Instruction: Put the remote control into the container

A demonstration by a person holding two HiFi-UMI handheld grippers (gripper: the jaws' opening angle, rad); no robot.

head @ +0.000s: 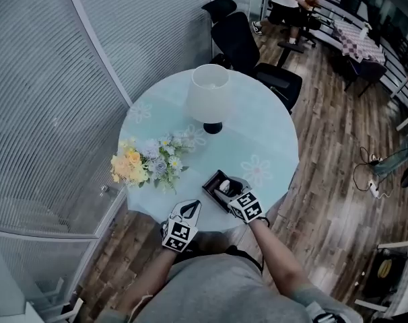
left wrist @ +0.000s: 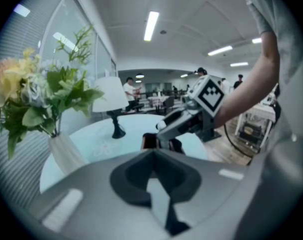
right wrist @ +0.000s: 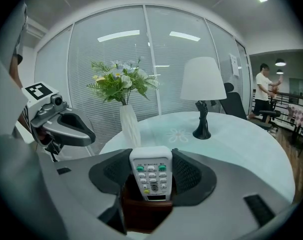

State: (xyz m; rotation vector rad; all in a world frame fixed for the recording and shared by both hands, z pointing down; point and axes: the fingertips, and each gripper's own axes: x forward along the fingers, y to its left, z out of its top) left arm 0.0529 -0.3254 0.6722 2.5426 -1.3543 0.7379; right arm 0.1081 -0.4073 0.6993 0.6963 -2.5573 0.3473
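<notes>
The worktop (head: pixel 271 133) looks smooth and glossy, like glass. The remote (right wrist: pixel 151 176) is white plastic, its container (right wrist: pixel 144 216) dark and glossy; the floor (head: pixel 332 180) is wood plank.

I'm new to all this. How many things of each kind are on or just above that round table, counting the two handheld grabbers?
lamp: 1
vase of flowers: 1
container: 1
remote control: 1
grippers: 2, the left gripper and the right gripper
Total: 6

One remote control (right wrist: pixel 151 174), one container (head: pixel 211 183), one lamp (right wrist: pixel 203 86), one flower vase (right wrist: pixel 130 126)
</notes>
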